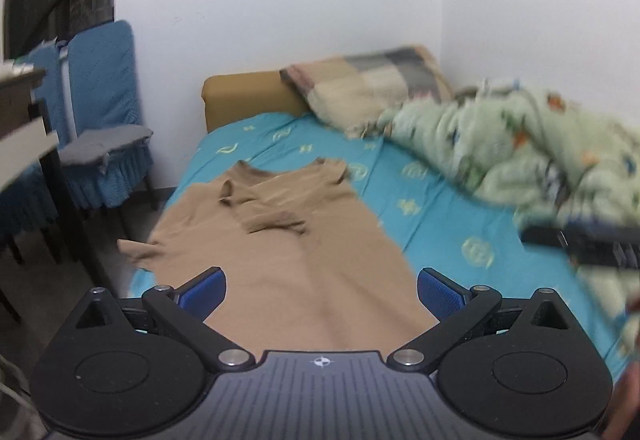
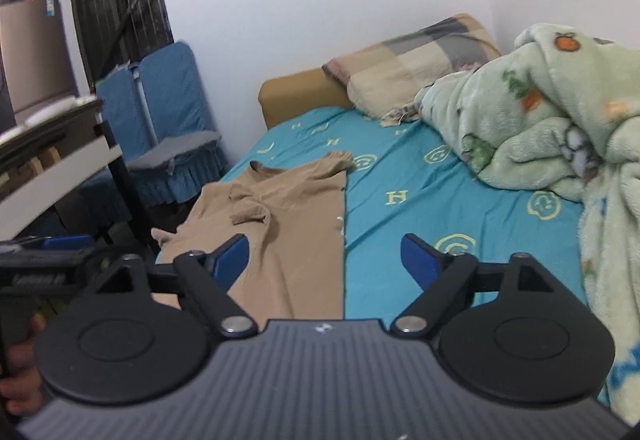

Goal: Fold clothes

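A tan shirt (image 1: 288, 240) lies lengthwise on the turquoise bed sheet (image 1: 440, 215), collar toward the headboard, one sleeve folded onto its chest and the other hanging off the bed's left edge. My left gripper (image 1: 322, 290) is open and empty above the shirt's lower half. My right gripper (image 2: 324, 260) is open and empty, above the shirt's (image 2: 288, 224) right edge and the sheet (image 2: 440, 199). The right gripper (image 1: 580, 244) shows blurred in the left wrist view; the left gripper (image 2: 52, 264) shows at the left of the right wrist view.
A green fleece blanket (image 2: 560, 127) is heaped on the bed's right side. A checked pillow (image 2: 412, 63) leans against the tan headboard (image 2: 296, 95). Blue-covered chairs (image 2: 168, 127) and a desk (image 2: 52, 167) stand left of the bed.
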A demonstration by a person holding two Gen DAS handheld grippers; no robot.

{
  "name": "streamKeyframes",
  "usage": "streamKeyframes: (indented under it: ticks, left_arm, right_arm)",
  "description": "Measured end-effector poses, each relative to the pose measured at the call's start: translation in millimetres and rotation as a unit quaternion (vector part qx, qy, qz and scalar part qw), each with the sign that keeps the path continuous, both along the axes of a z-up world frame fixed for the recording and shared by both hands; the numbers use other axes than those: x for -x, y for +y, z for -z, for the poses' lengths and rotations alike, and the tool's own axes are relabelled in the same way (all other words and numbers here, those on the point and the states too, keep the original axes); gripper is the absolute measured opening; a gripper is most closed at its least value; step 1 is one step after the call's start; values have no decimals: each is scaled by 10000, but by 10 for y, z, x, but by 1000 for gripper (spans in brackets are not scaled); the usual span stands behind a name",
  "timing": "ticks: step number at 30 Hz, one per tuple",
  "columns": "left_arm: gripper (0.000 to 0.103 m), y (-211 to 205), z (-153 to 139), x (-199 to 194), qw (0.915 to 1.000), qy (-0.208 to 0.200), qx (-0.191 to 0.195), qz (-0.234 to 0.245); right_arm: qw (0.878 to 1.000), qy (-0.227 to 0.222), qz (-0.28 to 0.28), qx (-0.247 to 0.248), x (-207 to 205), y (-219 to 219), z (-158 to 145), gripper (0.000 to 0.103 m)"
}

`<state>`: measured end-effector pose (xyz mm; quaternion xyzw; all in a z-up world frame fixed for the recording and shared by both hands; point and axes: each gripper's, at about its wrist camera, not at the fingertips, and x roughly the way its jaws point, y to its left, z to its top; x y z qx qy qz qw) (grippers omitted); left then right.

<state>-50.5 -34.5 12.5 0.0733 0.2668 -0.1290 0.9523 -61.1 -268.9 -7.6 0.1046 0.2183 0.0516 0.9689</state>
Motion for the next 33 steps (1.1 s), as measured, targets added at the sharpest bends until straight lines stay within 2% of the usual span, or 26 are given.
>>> streamKeyframes:
  ticks: [2, 5, 8, 11, 16, 22, 27, 28, 29, 30, 31, 33]
  left_arm:
    - [103, 159, -1, -25, 10000, 57, 34, -46]
    - [103, 494, 1, -96, 9983, 252, 493, -169]
    - [103, 816, 21, -157, 9954, 240, 855, -354]
    - [103, 1127, 103, -239, 9892, 415, 1281, -576]
    - [103, 1617, 319, -382, 9762, 426, 1885, -985]
    - [103, 2059, 629, -664, 9574, 382, 2417, -1534]
    - [102, 2308, 908, -914, 9381, 653, 2870, -1824]
    - [102, 2328, 944, -945, 9370, 659, 2874, -1872]
    - [102, 2348, 980, -975, 9359, 664, 2878, -1920]
    - [102, 2368, 1015, -1005, 9347, 669, 2882, -1968]
    - [102, 2386, 1050, -1035, 9336, 676, 2887, -2012]
    - [101, 2397, 1085, -1065, 9327, 688, 2896, -2038]
  right_arm:
    - [9997, 108, -189, 101, -242, 124, -30, 84]
    - [9985, 344, -414, 69, -664, 363, -54, 84]
    - [9935, 544, -926, 389, -1143, 765, 10, 84]
    - [9829, 777, -1479, 780, -1649, 1303, 174, 84]
    - [9594, 1156, -2238, 1270, -2417, 2342, 568, 84]
    - [9255, 1065, -3125, 1854, -3105, 3590, 1022, 84]
    - [8925, 869, -3461, 2757, -3565, 4398, 1422, 83]
    - [8853, 866, -3464, 2977, -3638, 4517, 1504, 79]
    - [8769, 897, -3439, 3235, -3701, 4617, 1594, 70]
    - [8753, 860, -3392, 3338, -3726, 4649, 1607, 63]
    - [8801, 761, -3326, 3301, -3714, 4619, 1549, 53]
    - [8894, 563, -3193, 3224, -3691, 4559, 1433, 26]
